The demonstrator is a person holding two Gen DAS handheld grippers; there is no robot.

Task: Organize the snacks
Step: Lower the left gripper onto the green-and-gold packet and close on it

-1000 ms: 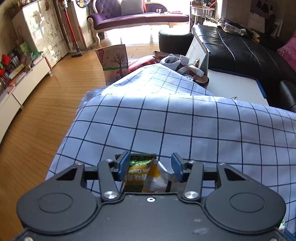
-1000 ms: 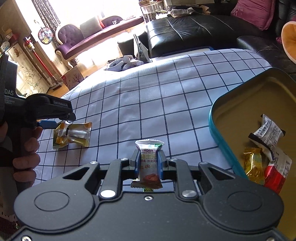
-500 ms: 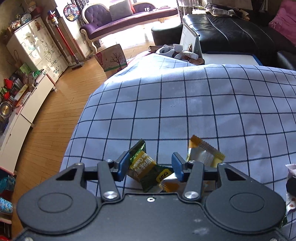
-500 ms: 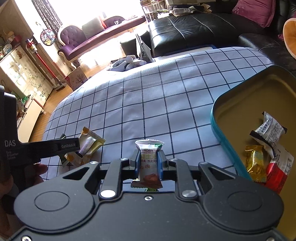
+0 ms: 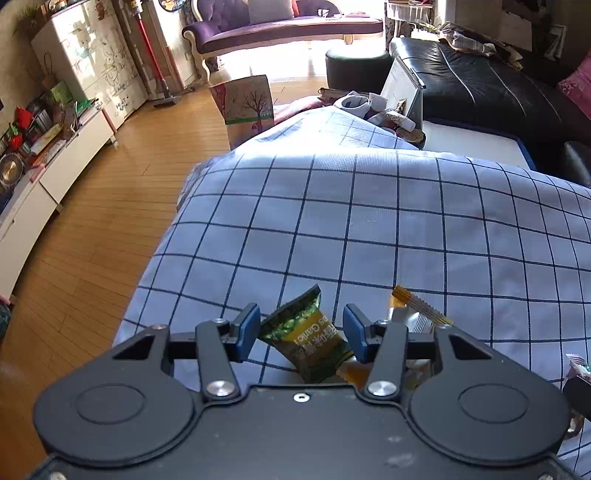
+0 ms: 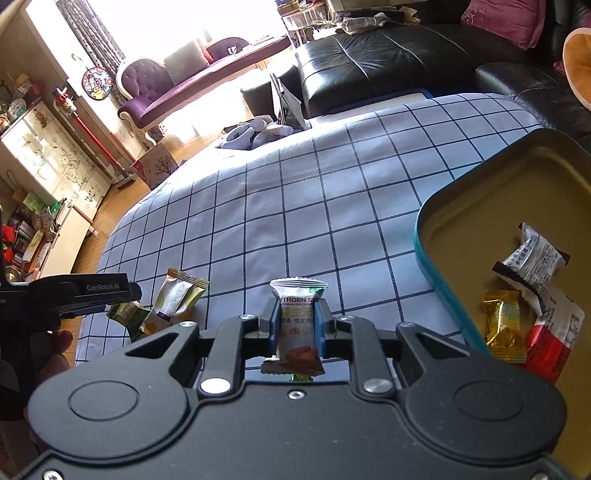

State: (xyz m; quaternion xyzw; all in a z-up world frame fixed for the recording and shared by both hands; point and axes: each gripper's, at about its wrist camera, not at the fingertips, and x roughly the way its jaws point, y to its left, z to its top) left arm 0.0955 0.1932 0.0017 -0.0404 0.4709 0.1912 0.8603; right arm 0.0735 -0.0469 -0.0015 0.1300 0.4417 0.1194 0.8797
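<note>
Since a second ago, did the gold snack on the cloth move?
Yes. In the right wrist view the gold snack now lies nearer the tin, further right across the checked cloth.

Strong daylight pours in from the far end of the room, behind the purple sofa (image 5: 280, 27), and burns that area out to near white in both views. It falls across the checked cloth (image 5: 369, 221), leaving the far part sunlit and the near part in cooler bluish shade. The wooden floor (image 5: 92, 229) shines with warm glare. Fisheye bending curves the grid lines and furniture toward the edges. Everything looks sharp, and the black leather couch (image 6: 388, 62) shows soft highlights.
</note>
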